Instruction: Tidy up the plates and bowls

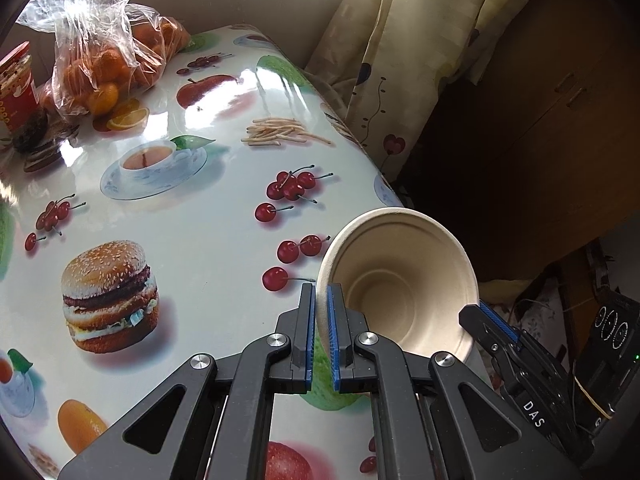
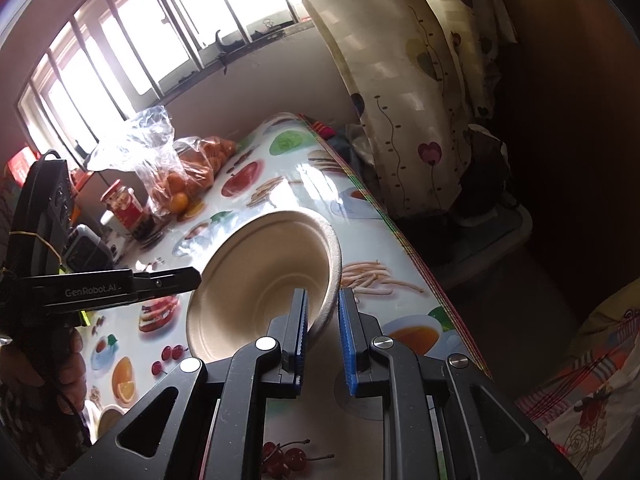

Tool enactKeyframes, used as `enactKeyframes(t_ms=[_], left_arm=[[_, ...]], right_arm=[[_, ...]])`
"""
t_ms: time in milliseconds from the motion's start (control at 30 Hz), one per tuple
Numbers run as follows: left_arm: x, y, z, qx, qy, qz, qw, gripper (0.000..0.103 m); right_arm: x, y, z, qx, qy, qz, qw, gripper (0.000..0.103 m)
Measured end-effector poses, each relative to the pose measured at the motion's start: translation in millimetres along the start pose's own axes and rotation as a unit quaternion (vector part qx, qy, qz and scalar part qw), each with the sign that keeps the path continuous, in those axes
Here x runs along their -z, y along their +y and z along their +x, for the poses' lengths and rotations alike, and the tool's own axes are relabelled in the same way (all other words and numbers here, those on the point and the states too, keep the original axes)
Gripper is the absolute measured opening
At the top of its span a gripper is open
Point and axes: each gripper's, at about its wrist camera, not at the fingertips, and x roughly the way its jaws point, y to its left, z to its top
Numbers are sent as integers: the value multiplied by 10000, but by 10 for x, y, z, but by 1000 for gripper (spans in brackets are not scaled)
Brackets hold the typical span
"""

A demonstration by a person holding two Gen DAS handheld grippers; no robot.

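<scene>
Left wrist view: the left gripper (image 1: 321, 294) has its jaws clamped on the rim of a beige moulded-fibre paper bowl (image 1: 400, 280), tilted on its side above the edge of a glossy tabletop (image 1: 200, 208) printed with cherries and a burger. "DAS" reads on the right gripper (image 1: 490, 322).

Right wrist view: the right gripper (image 2: 323, 298) nips the bowl's (image 2: 256, 280) opposite rim, jaws nearly together. "GenRobot.AI" marks the left gripper (image 2: 188, 278). A crinkled clear plastic bag of oranges (image 2: 176, 168) lies beyond.

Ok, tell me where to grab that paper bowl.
By the rim. The bowl is tilted with its open mouth towards the grippers, so one finger goes inside the thin wall and one outside, as the left gripper and right gripper do on opposite sides.
</scene>
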Motion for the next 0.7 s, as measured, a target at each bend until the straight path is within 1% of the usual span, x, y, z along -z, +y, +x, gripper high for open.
enactKeyframes(t_ms=[367,700], left_arm=[[149,16,-247,141,-149,-63,9998,6],[311,56,-462,152,-291,-77,9994,6]], right_arm=[[81,96,-195,-56,-118,-47,9999,15],[177,211,-347,-152,-188,-94,9997,15]])
